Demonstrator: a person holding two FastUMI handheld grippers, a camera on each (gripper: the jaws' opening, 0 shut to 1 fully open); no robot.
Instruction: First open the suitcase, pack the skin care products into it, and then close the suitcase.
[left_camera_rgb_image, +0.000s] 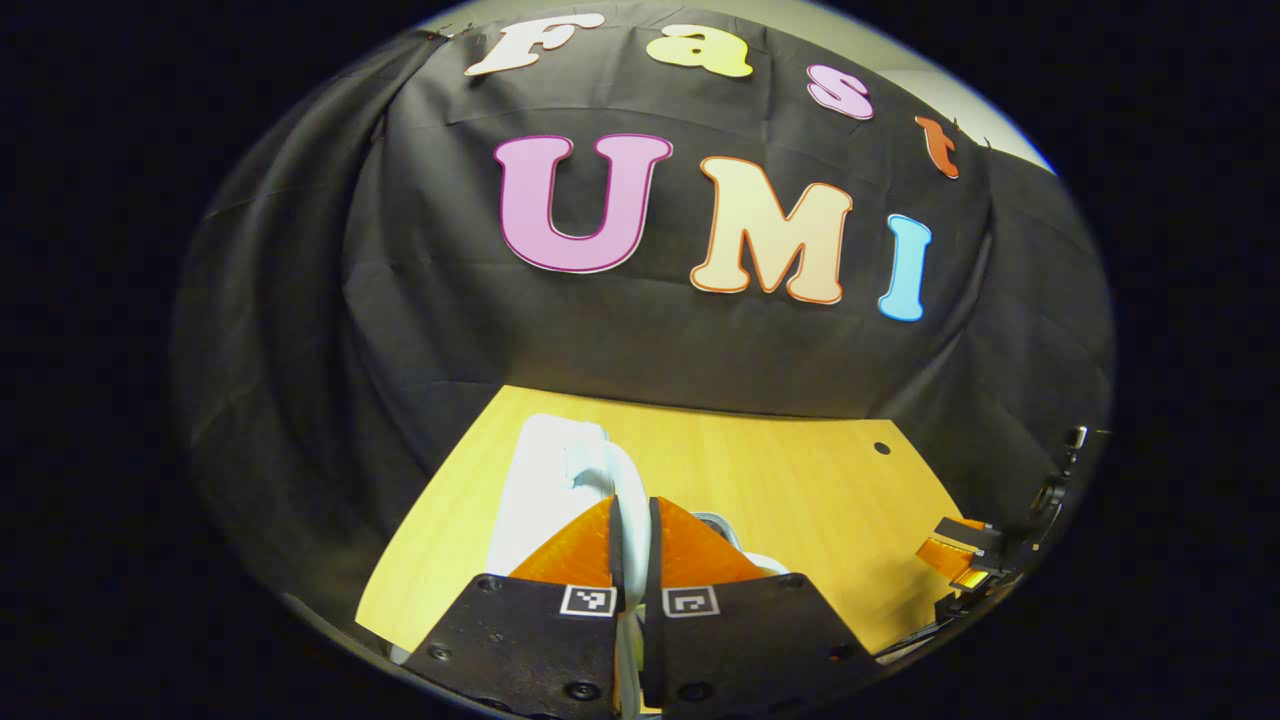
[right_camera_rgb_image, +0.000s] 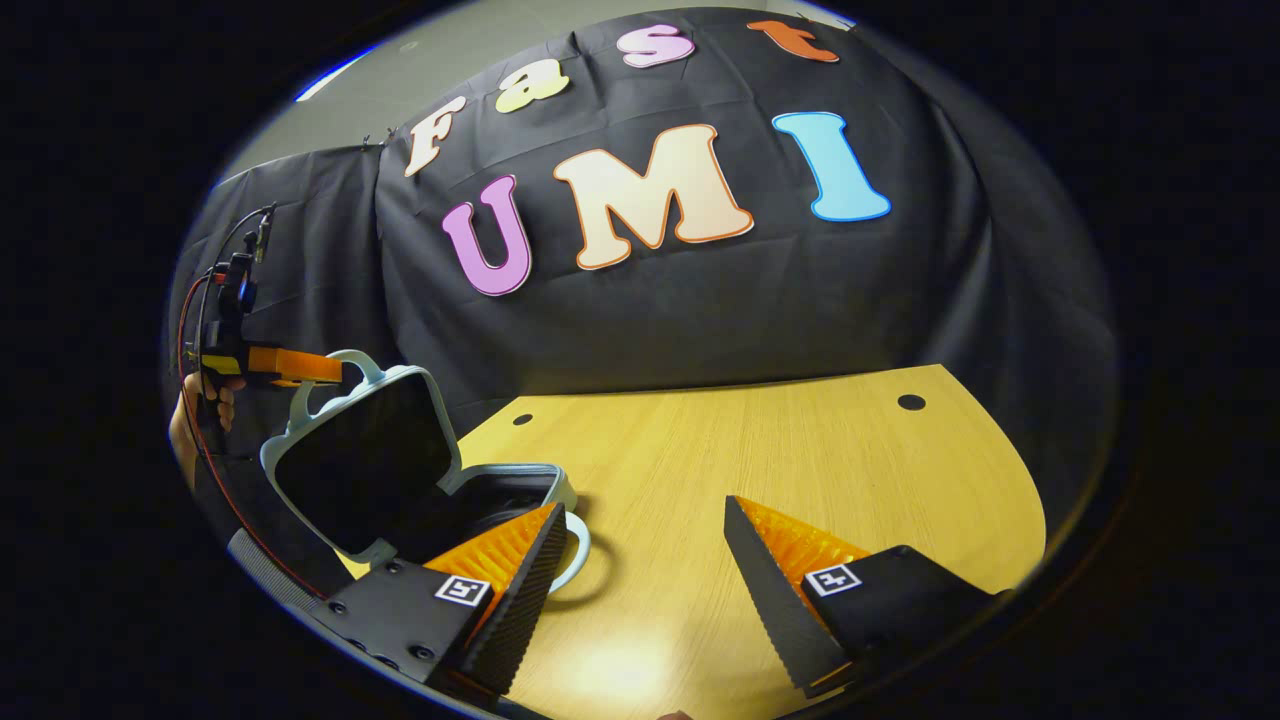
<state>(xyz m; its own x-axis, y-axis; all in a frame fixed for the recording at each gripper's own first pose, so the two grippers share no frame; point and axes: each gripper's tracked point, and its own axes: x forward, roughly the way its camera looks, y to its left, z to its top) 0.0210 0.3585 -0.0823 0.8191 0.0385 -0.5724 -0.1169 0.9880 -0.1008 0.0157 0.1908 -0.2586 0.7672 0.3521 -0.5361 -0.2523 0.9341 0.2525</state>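
— Which step are you on?

— I'm opening the suitcase (right_camera_rgb_image: 400, 470). My left tool (left_camera_rgb_image: 630, 540) is pinching the white handle (left_camera_rgb_image: 600, 470) on the lid (right_camera_rgb_image: 360, 450), fingers pressed together on it, and I'm lifting. In the right gripper view the lid is standing tilted up from the base, which is sitting at the left side of the desk (right_camera_rgb_image: 760, 450).

— And your right tool (right_camera_rgb_image: 640, 560)?

— It's hanging spread wide over bare desk, just beside the base's front handle, holding nothing.

— What comes next?

— I judge the lid needs swinging fully back so it rests open alone. I'm seeing no skin care products from here, so I'll be hunting for them afterwards.
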